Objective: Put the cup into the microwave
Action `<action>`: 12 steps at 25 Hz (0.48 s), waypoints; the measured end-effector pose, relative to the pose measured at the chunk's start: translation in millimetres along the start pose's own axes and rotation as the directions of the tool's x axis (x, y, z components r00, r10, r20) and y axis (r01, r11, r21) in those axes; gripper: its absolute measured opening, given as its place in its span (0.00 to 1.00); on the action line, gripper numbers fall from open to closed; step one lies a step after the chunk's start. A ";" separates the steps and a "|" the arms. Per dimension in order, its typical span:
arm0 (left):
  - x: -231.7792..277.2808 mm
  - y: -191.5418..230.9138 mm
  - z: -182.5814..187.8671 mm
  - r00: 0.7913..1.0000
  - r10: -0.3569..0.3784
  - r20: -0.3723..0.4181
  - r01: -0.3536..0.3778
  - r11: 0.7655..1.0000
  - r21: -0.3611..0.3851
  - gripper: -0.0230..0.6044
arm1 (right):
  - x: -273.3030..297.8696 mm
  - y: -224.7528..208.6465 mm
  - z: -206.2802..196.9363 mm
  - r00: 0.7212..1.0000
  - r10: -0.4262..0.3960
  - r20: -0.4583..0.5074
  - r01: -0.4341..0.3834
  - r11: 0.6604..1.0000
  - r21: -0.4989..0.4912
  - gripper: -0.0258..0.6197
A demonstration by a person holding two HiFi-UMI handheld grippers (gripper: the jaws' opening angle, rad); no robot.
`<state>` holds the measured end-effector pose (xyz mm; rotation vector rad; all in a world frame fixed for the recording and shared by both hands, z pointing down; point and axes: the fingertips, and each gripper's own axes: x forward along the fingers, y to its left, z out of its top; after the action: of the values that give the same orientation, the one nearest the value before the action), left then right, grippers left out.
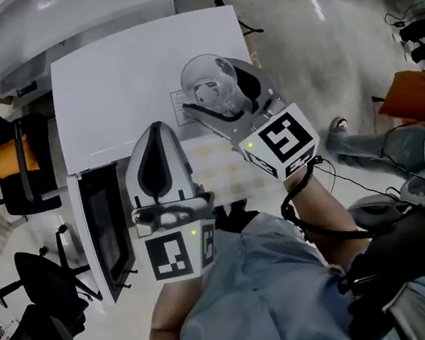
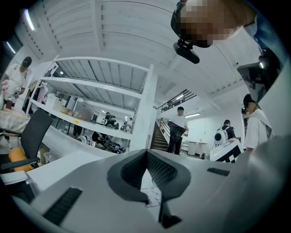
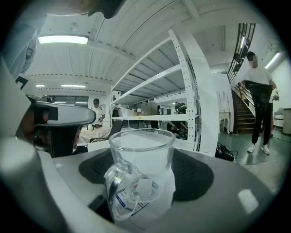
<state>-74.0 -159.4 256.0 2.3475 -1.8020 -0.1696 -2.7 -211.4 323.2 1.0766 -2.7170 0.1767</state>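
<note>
A grey polished floor (image 1: pixel 312 42) fills the upper right of the head view. Upper centre of that frame, a white box-shaped microwave (image 1: pixel 124 83) is seen from above, showing its flat top. Its dark-glass door (image 1: pixel 108 232) is swung open at the left of centre, on edge to the camera.

The person's light-blue shirt (image 1: pixel 251 297) takes up the lower middle. At the far left are a black office chair with an orange cushion (image 1: pixel 11 160) and, below it, a second black chair (image 1: pixel 47 292).

The left gripper (image 1: pixel 157 130), grey and white with a marker cube at its base, sits at the centre of the frame, just right of the door. It points toward the microwave's front edge. Its own view shows the dark textured pads (image 2: pixel 159 170) drawn together at the tips with nothing between them.

The right gripper (image 1: pixel 223 94) reaches in from the right of centre, its tips over the right front part of the microwave's top. Its jaws stand fairly wide, closed on a clear glass cup with a handle (image 1: pixel 210 84). The cup is upright, with its handle toward the gripper's camera and a dark pad against each side. It is outside the microwave, above the top panel, just right of a small printed label (image 1: pixel 181 105).
</note>
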 end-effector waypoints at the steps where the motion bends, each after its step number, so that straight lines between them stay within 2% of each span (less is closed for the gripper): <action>1: 0.9 -0.5 -0.1 1.000 -0.001 -0.001 0.001 1.000 0.000 0.05 | -0.1 0.2 0.3 1.000 0.005 -0.001 -0.005 1.000 -0.003 0.61; 4: 3.2 -1.6 -1.4 1.000 -0.002 -0.006 0.002 1.000 0.002 0.05 | -0.6 -2.2 -0.6 1.000 -0.008 -0.005 0.008 1.000 0.002 0.62; 9: 4.7 -2.9 -5.8 1.000 -0.006 -0.012 0.006 1.000 0.003 0.05 | -8.4 -4.0 2.9 0.999 -0.037 0.009 0.037 0.996 0.077 0.73; 12: 5.7 -1.9 -6.6 1.000 -0.002 -0.014 0.003 1.000 0.003 0.05 | -9.5 -0.7 6.1 0.996 -0.088 0.001 0.087 0.992 0.094 0.76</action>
<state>-69.4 -163.9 262.1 2.3471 -1.7943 -0.1513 3.6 -206.7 315.0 1.2210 -2.6831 0.2900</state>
